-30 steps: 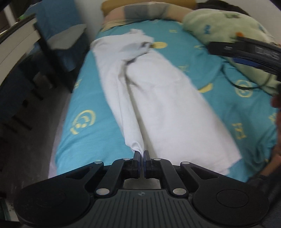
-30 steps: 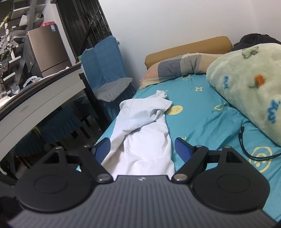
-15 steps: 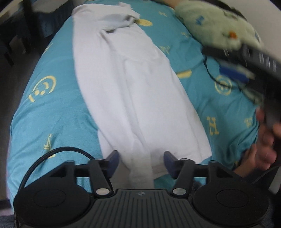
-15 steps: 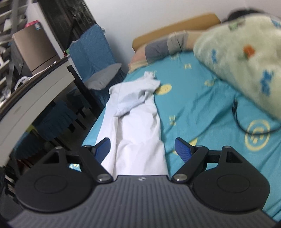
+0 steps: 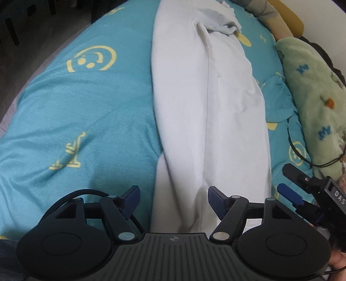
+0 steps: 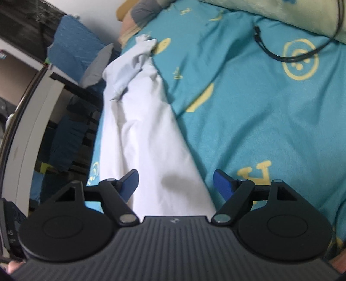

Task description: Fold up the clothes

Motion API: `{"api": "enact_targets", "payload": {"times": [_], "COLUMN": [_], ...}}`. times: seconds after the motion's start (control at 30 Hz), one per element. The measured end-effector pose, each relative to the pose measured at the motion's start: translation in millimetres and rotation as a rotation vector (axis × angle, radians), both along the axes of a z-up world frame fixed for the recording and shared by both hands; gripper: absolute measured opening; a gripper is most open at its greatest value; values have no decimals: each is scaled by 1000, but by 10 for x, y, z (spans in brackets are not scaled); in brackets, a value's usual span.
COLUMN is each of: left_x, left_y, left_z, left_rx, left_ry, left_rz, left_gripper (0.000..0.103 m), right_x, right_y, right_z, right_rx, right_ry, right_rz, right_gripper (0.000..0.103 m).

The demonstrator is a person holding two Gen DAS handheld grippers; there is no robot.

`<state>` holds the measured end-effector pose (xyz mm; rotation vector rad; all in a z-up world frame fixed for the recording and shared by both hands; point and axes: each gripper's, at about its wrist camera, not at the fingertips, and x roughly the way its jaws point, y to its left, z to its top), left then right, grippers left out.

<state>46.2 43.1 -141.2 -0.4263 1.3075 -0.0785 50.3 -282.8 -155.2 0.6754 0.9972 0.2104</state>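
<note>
A white garment (image 5: 207,103) lies folded lengthwise in a long strip on the teal bedsheet (image 5: 86,112), its bunched end at the far side. My left gripper (image 5: 173,198) is open and empty, with its fingers on either side of the garment's near end. My right gripper (image 6: 175,181) is open and empty over the same near end of the white garment (image 6: 138,129). The right gripper also shows in the left wrist view (image 5: 302,190) at the right edge.
A green fleece blanket (image 5: 313,93) and a black cable (image 6: 287,56) lie on the right side of the bed. A pillow (image 6: 138,13) is at the head. A blue chair (image 6: 73,41) and a desk (image 6: 28,129) stand left of the bed.
My left gripper let go of the garment's near edge and opened, and the fold now lies flat. Both grippers have tipped down closer to the garment's near end.
</note>
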Motion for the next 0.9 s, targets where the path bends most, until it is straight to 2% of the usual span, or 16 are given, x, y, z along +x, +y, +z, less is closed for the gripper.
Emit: {"api": "enact_targets", "payload": {"times": [0.13,0.23,0.3,0.33,0.43,0.53,0.63,0.7,0.8,0.87,0.9], "left_x": [59,91,82,69,1,-83,-105,-119,-141,-149,-129], "left_y": [-95,-144,-154,-151,-90,-3,84,142,228,272,247], "left_z": [-122,-159,-157,-153,-110,-6,-19,-29,-42,-58,-91], "left_rx": [-60,-55,-36,-19,20,43,25,12,-6,-20,-31], "left_ry": [38,55,55,55,54,32,47,58,73,86,104], "left_rz": [-30,-45,-40,-32,2,28,58,79,109,121,102], "left_gripper": [72,74,68,57,9,8,9,15,39,62,67], "right_x": [-3,-17,-33,-41,-54,-64,-68,-59,-38,-30,-35], "right_y": [9,13,26,33,53,64,69,81,135,177,206], "right_z": [-39,-56,-48,-42,-43,-57,-83,-108,-162,-193,-199], "right_rx": [-29,-45,-53,-58,-63,-55,-38,-31,-6,6,4], "right_ry": [26,40,38,36,39,48,61,72,91,100,101], "right_rz": [-10,-11,-8,-6,2,13,19,27,62,88,103], "right_gripper": [79,79,79,79,79,79,79,79,79,79,79]}}
